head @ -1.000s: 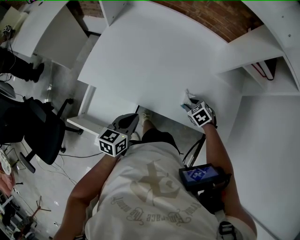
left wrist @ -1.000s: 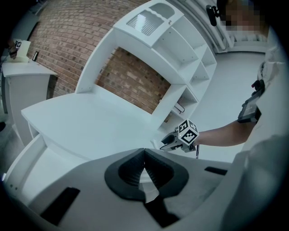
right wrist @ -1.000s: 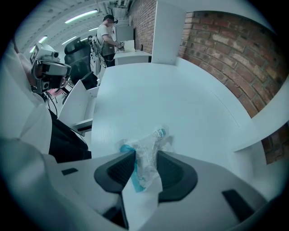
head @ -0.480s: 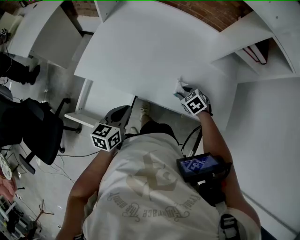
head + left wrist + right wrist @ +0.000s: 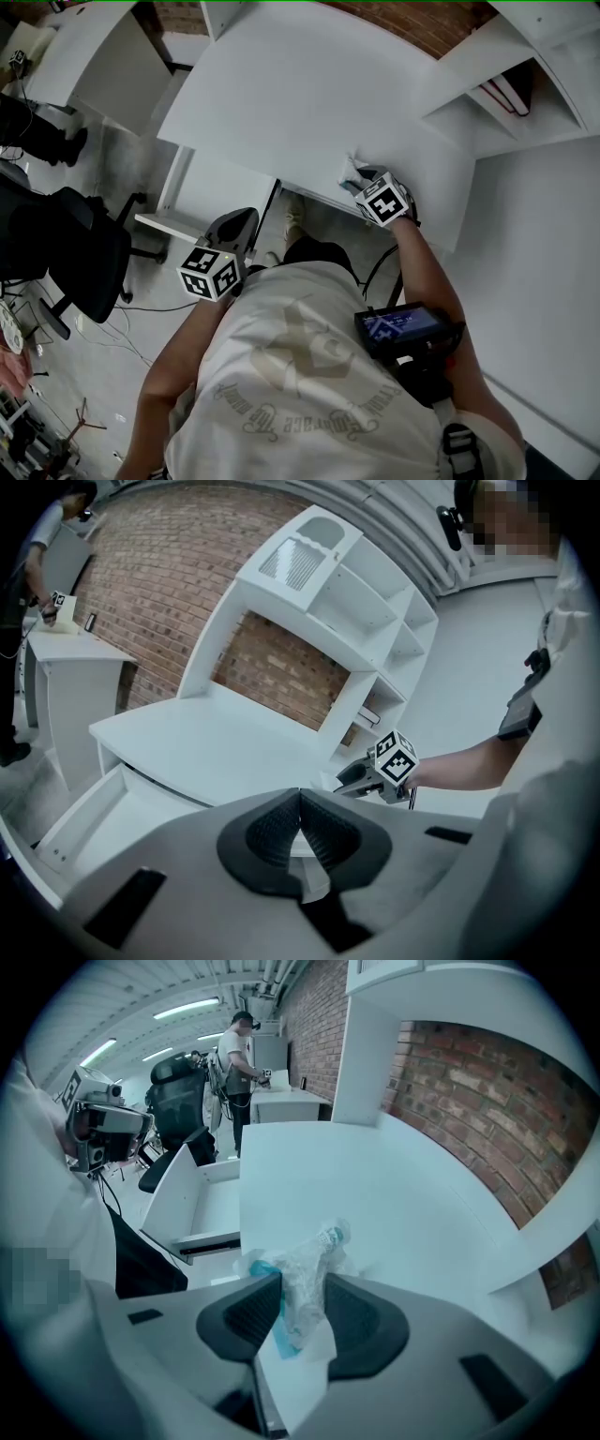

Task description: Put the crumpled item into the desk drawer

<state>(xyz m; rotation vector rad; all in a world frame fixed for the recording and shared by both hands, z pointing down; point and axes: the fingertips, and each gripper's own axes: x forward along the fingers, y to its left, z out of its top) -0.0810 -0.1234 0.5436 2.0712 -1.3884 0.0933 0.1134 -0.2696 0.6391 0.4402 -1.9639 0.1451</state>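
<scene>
Right tool (image 5: 302, 1321) has shifted left along tabletop (image 5: 300, 103) near edge, item (image 5: 314, 1255) with it. Jaws clamped on item; wad pokes forward past tips, long axis along jaws. Left tool (image 5: 300, 841) pinched together, empty, hanging low. Drawer (image 5: 187, 1199) open, left of and below right tool.

drawer (image 5: 220, 192) left under desk (image 5: 300, 103), shelves (image 5: 511, 103) right

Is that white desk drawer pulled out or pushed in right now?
Open. The white desk drawer juts out from under the white desktop, its inside showing in the head view and both gripper views.
</scene>
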